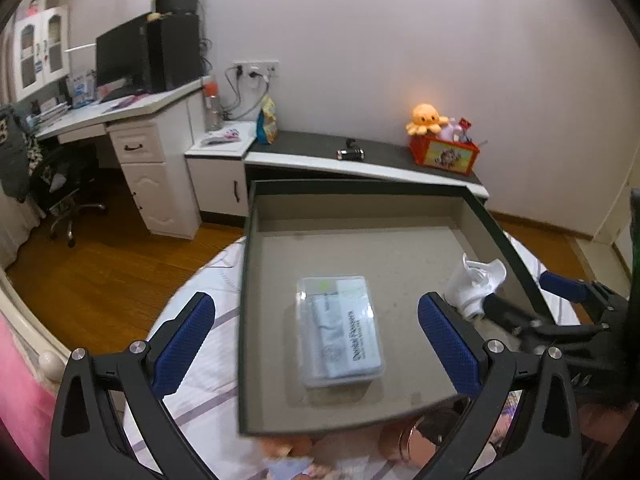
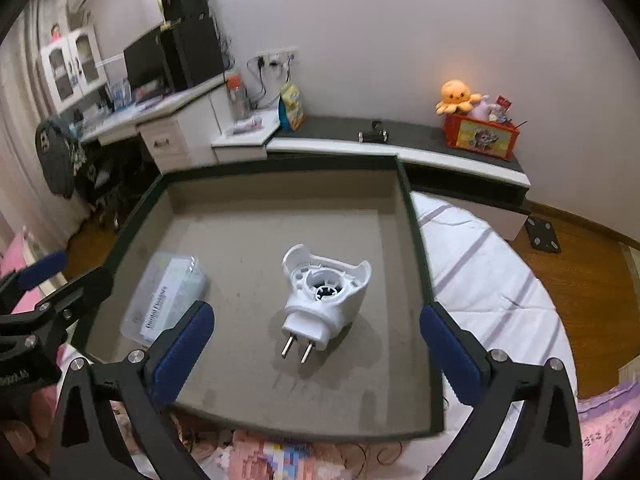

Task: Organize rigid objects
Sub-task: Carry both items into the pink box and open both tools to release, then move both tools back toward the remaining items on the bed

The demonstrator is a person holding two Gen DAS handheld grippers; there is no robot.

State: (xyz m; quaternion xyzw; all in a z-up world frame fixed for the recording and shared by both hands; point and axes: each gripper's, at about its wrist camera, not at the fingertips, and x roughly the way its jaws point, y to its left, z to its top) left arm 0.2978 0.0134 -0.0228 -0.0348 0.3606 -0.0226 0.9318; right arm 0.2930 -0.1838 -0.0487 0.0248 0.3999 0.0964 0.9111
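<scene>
Behind everything, a white desk (image 1: 132,108) and a long dark shelf (image 2: 400,136) are standing against the wall, and a bed with a striped sheet (image 2: 480,264) is sitting in front. A big flat tray (image 1: 248,280) is lying on the bed. Two things are already resting inside it: a clear plastic box (image 1: 340,330) of dental flossers on the left side, and a white plug-in device (image 2: 324,300) with two metal pins on the right side. They are sitting near each other but not touching. The left gripper (image 1: 316,346) is hanging over the box with its blue pads spread wide, holding nothing. The right gripper (image 2: 316,350) is hanging over the white plug the same way, spread wide and empty. So both things look like they are put away (nice and flat on the tray floor). More stuff is peeking out under the near edge of the tray, too blurry to name, so there may be more to tidy.
</scene>
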